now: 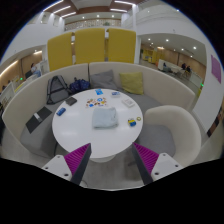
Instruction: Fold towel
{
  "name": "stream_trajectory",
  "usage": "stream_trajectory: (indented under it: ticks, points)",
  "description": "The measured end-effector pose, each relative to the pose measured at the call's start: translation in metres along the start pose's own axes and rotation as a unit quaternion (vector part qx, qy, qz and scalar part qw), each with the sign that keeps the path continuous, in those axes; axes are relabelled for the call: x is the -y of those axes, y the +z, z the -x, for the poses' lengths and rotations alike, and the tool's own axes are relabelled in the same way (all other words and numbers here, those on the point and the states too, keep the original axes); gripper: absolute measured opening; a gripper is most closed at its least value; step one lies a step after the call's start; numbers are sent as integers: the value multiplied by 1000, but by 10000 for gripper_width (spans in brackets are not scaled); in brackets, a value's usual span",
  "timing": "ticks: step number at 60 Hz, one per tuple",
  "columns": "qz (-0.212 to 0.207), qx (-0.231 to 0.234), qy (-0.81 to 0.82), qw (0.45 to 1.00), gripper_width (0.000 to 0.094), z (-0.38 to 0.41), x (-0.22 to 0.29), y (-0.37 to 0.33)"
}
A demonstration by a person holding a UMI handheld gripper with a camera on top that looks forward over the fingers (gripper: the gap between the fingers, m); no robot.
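Note:
A folded grey towel (pixel 105 119) lies on the round white table (pixel 85 138), beyond my fingers and a little right of the table's middle. My gripper (pixel 112 160) is open and empty, held well back above the table's near edge. Its two fingers (pixel 76 157) with magenta pads stand wide apart with only the table edge and floor between them.
Small items lie on the table: a blue card (pixel 59 112), a colourful flat box (pixel 97 99), a yellow-green object (pixel 136 120). A curved white bench (pixel 180 125) with a yellow cushion (pixel 131 82) rings the table. A dark bag (pixel 60 88) and laptop (pixel 40 122) sit left.

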State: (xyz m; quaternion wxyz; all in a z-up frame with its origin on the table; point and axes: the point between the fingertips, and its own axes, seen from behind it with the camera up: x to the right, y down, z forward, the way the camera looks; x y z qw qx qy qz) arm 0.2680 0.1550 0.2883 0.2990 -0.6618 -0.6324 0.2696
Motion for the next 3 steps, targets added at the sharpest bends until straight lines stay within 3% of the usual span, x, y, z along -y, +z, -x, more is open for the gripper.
stream_trajectory:
  ticks: [3]
  points:
    - [1,4,5,1000,870,1,-1,0]
